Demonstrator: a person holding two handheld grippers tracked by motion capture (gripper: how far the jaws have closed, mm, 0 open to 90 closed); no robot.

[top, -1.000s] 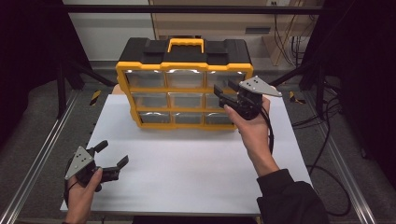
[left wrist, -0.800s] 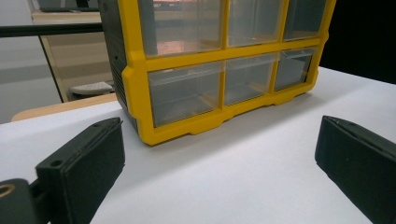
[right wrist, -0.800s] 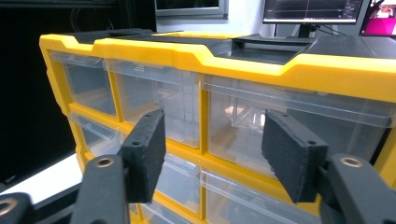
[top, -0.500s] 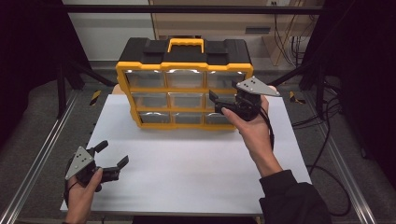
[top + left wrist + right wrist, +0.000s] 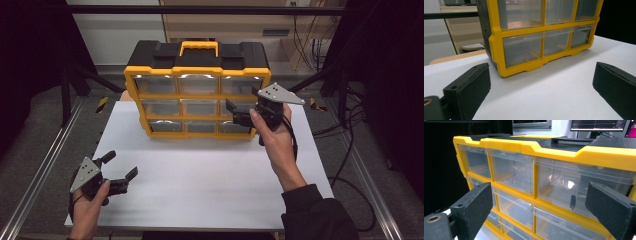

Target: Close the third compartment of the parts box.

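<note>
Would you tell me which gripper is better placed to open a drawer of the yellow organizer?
Right. The right gripper is open, right in front of the drawer organizer's right column, probably nearest the middle drawer. The left gripper is open too, low near the table's front left corner.

Dim room all around, and the light falls mostly on the white table [image 5: 210,175] at centre. Grey floor [image 5: 45,120] at nine o'clock, with aluminium rails [image 5: 42,165] running down the table's sides. At twelve o'clock, a pale wall [image 5: 115,30] and a wooden cabinet [image 5: 225,22]. Cables [image 5: 350,135] trail at three o'clock. Monitors [image 5: 599,125] glow in the right gripper view.
</note>
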